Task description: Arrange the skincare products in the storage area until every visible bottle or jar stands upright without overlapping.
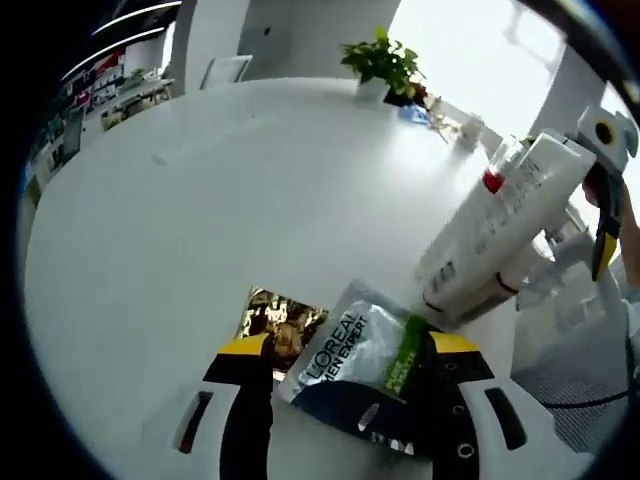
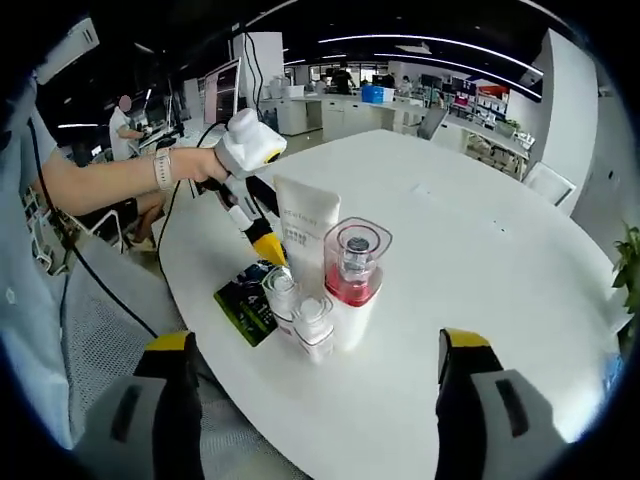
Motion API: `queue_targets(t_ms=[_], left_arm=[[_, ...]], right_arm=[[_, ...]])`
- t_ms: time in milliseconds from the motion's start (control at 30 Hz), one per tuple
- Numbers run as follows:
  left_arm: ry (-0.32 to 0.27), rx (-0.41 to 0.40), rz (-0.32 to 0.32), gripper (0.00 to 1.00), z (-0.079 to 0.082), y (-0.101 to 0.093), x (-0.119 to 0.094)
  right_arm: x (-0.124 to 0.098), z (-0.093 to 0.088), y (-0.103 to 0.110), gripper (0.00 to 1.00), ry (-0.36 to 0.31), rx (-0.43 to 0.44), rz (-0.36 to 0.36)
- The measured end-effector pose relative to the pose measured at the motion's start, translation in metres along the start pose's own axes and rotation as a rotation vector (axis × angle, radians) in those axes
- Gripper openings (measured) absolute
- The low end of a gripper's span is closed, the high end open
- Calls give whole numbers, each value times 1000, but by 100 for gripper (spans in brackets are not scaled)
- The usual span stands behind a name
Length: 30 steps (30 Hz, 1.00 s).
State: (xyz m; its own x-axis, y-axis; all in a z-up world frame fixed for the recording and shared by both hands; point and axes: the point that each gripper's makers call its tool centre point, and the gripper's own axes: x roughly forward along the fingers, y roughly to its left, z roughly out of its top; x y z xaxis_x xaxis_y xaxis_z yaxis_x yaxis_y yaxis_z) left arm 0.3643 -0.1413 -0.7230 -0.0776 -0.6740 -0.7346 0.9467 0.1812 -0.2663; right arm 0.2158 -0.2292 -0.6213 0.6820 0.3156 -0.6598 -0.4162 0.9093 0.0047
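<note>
On the round white table (image 2: 480,270), a tall white tube (image 2: 305,235), a clear red-filled bottle (image 2: 352,272) and two small clear bottles (image 2: 300,315) stand clustered. The left gripper (image 1: 350,352) pinches a flat L'Oreal sachet (image 1: 355,360); the right gripper (image 2: 315,350) has its fingers wide.

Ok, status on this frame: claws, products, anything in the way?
Left claw over flat L'Oreal sachet, grip unclear. Right claw open, empty. Tube, red-capped bottle, two small bottles upright, crowded together.

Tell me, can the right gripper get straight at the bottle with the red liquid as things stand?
Probably yes. The right gripper is open, and the red-liquid bottle stands upright ahead of it. Two small bottles stand close in front, so coming in from its bare right side looks easier.
</note>
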Motion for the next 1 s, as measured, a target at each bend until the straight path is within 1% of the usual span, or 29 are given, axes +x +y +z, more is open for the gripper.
queue_targets(t_ms=[133,200,267,367,500,633,700,800,933,1000], left_arm=[[22,-14,-2,59,-3,5,5],[53,-34,-10,58,-8,6,7],[62,-25,-10,58,-10,7,10],[49,-35,-5,58,-6,11,11],[50,-46,-5,56,-2,16,14],[65,-48,-14,58,0,16,16],[64,-39,-9,58,1,19,17],[60,-47,-5,58,3,22,17],[58,-44,17,58,7,30,18],[66,-38,22,60,7,31,17]], right_arm=[[1,-3,-3,100,2,12,-4],[1,-3,-4,100,3,16,-6],[1,-5,-5,100,6,19,-4],[2,-8,-7,100,11,25,-4],[3,-10,-8,100,15,30,-1],[4,-10,-9,100,14,35,-1],[4,-11,-10,100,12,37,0],[4,-12,-11,100,14,38,-1],[5,-14,-11,100,19,39,4],[5,-15,-10,100,23,38,8]])
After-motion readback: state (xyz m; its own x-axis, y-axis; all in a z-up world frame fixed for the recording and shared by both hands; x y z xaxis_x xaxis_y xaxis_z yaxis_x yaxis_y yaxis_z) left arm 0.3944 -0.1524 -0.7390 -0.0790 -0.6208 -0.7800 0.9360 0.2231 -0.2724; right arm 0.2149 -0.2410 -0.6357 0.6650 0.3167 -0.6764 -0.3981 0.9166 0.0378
